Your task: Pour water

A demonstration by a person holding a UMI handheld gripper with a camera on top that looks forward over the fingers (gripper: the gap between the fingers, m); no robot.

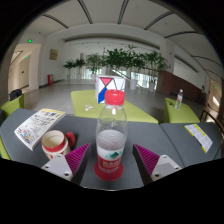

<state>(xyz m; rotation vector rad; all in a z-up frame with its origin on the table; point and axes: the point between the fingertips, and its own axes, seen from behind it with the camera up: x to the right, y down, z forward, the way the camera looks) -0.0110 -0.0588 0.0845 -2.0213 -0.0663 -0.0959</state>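
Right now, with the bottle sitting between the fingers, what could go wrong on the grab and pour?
1. The bottle stands between the fingers with a gap on each side; the gripper is open, so an uneven close could tip this tall bottle.
2. Its red cap looks still on, so tilting now would likely pour nothing.
3. The red cup sits close by, just beside the left finger; a sideways swing may knock it over.

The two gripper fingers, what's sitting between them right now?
In the gripper view, a clear water bottle with a red cap stands upright between the fingers of the gripper, gaps showing on both sides. A red-and-white cup sits outside them.
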